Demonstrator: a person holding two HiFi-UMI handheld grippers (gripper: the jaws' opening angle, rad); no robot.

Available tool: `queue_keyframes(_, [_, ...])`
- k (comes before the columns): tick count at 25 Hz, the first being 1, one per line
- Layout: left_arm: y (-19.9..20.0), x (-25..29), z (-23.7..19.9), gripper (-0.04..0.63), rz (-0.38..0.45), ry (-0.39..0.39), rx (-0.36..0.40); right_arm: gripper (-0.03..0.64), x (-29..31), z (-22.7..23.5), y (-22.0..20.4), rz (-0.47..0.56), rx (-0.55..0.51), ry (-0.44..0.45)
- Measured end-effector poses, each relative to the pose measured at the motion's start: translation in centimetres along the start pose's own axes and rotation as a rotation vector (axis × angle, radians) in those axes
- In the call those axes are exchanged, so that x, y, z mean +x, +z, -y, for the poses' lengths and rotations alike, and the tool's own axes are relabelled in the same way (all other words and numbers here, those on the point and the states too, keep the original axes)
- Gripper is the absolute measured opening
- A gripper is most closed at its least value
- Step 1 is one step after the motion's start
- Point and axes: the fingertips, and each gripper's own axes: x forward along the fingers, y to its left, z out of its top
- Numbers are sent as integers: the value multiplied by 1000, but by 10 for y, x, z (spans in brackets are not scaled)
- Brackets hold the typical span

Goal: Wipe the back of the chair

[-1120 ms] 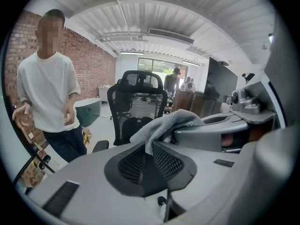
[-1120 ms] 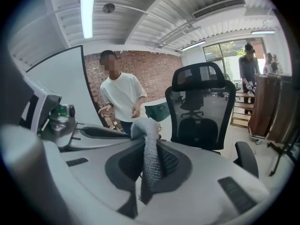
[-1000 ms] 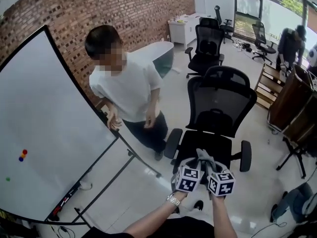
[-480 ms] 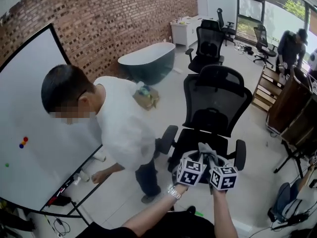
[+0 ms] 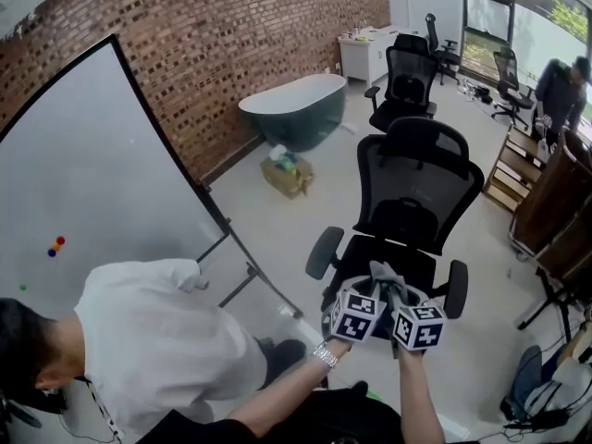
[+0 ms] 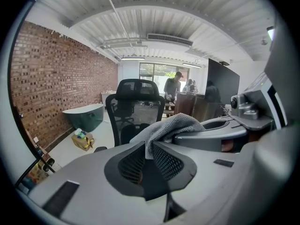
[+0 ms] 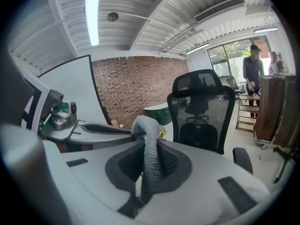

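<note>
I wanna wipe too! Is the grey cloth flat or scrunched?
Scrunched: the grey cloth humps up, pinched by the left gripper and right gripper.

I am wearing a silver metal wristband (image 5: 324, 353) and dark clothing (image 5: 314, 425); my grey moulded left gripper (image 6: 149, 154) and right gripper (image 7: 149, 165) are bearing black-and-white square-marker cubes (image 5: 355, 318).

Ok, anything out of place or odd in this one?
Nothing spilled or damaged. Oddly for an office, a bathtub stands by the brick wall. A person in a white shirt is bent low beside the whiteboard, close to the left tool, which pinches one grey cloth together with the right tool.
</note>
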Motion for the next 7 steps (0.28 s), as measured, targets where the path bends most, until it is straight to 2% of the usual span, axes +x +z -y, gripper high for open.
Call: queue_keyframes(7, [-5, -6, -12, 57, -10, 24, -21, 14, 5, -14, 0, -16, -10, 23])
